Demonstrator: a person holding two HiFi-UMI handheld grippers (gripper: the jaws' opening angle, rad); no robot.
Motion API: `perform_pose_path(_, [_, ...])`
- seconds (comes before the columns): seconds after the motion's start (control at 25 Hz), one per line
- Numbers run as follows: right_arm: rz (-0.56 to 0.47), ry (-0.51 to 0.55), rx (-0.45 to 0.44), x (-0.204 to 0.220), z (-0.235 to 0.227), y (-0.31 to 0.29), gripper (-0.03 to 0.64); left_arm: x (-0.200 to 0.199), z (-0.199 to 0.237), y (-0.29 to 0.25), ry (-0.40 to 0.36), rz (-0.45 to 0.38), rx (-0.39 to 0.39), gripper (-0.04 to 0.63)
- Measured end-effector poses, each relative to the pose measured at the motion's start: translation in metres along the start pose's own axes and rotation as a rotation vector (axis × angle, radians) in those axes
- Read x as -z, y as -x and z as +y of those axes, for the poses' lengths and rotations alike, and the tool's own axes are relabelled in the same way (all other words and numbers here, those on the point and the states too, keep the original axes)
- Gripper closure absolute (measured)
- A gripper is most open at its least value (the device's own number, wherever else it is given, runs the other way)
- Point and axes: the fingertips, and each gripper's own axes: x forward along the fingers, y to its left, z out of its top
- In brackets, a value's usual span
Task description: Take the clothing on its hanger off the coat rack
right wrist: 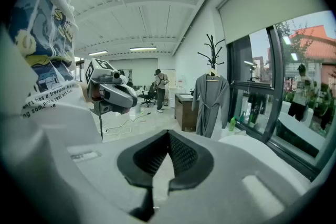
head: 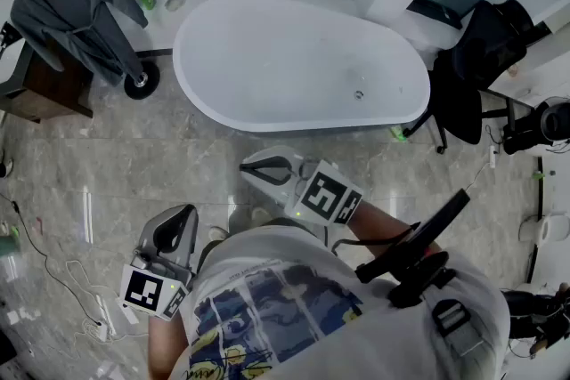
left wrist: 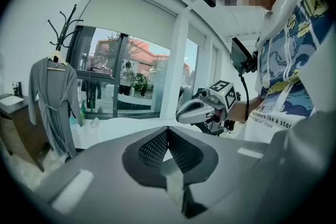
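So the grey robe is seen hanging on its pale hanger, which is hooked on the black coat rack over by the window. Nothing's been taken off yet. In the head view it's tucked into the top left corner, just beside a brown wooden cabinet and near the left end of the big white bathtub, and it's well apart from both grippers. The left gripper is held low in front of the person's printed shirt, jaws brought together at the tips with nothing caught between them. Same deal with the right gripper: jaws closed on each other, empty. It's held a bit further forward, nearer the tub's near rim in the head view. The robe can be spotted beyond the jaws in both gripper views, small and far off, off to the left in the left gripper view and closer to the middle in the right gripper view. A black office chair is parked at the tub's right end, and some white cables are left lying on the marbled floor at the left.
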Motion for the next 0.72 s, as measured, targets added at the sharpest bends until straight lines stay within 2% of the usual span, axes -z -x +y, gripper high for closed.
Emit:
perform_pose_path(0.28, [0.006, -0.007, -0.037, 0.011, -0.018, -0.003, 0.615, -0.007, 0.008, -0.013, 0.007, -0.006, -0.043, 0.592])
perform_pose_path(0.4, [-0.007, -0.027, -0.055, 0.012, -0.027, -0.015, 0.615, -0.005, 0.020, -0.015, 0.035, -0.006, -0.060, 0.592])
perform_pose_path(0.56, [-0.011, 0.002, -0.067, -0.005, -0.037, -0.058, 0.608, 0.003, 0.065, -0.002, 0.062, -0.013, -0.076, 0.592])
perform_pose_path(0.64, [0.005, 0.000, -0.067, -0.010, -0.043, -0.082, 0.563, 0.006, 0.091, 0.004, 0.073, -0.025, -0.078, 0.588])
perform_pose_path(0.72, [0.013, -0.028, -0.062, -0.013, -0.054, -0.105, 0.549, 0.004, 0.118, 0.008, 0.082, -0.044, -0.076, 0.584])
